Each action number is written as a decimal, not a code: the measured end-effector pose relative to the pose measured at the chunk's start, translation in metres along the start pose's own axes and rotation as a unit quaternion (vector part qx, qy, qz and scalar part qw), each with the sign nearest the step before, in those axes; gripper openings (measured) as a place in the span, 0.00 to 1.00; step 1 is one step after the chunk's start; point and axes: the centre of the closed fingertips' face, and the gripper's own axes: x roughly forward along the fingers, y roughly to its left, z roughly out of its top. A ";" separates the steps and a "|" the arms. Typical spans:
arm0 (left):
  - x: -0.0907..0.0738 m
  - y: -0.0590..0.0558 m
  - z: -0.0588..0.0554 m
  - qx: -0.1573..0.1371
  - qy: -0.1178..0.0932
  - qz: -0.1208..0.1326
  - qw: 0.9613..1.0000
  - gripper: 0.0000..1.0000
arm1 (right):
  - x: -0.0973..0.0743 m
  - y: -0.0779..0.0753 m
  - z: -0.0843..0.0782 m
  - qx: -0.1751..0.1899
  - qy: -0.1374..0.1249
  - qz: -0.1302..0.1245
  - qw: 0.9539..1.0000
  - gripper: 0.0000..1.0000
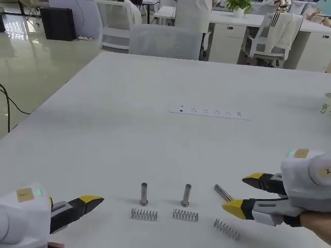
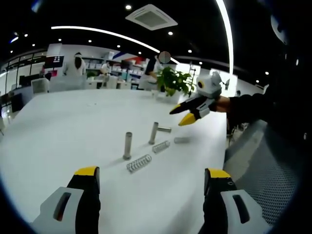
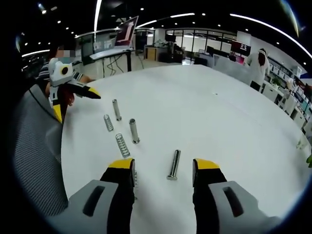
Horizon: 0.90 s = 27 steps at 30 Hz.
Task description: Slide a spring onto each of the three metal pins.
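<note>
Springs [image 1: 144, 214], three: lay loose on the desk [image 1: 155, 129], one before each pin [image 1: 144, 194]; two pins stood upright, the third lay flat. Likely light, squashy, prone to roll; pinch gently mid-coil. Left tool [image 2: 152, 171], right tool [image 3: 163, 163]: both spread, empty.

The white table [image 1: 103, 129] bears two upright pins [image 1: 144, 194], a lying pin [image 1: 223, 192], three springs [image 1: 144, 214] and a power strip [image 1: 209, 111].

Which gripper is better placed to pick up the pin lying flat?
Right. The right gripper, open, has the lying pin just ahead of its jaws; the left gripper sits beyond both upright pins.
</note>
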 end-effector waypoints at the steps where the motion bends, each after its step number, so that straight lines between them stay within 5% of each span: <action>1: 0.000 0.000 0.000 0.000 0.000 0.000 1.000 0.85 | 0.002 -0.001 0.000 -0.001 0.006 0.000 1.000 0.43; 18: -0.002 0.001 0.000 0.000 0.000 0.000 1.000 0.83 | 0.028 -0.023 0.004 0.010 0.059 -0.026 0.998 0.16; 27: -0.002 0.002 0.000 -0.002 -0.002 0.002 1.000 0.83 | 0.046 -0.023 -0.003 0.027 0.099 -0.025 0.994 0.14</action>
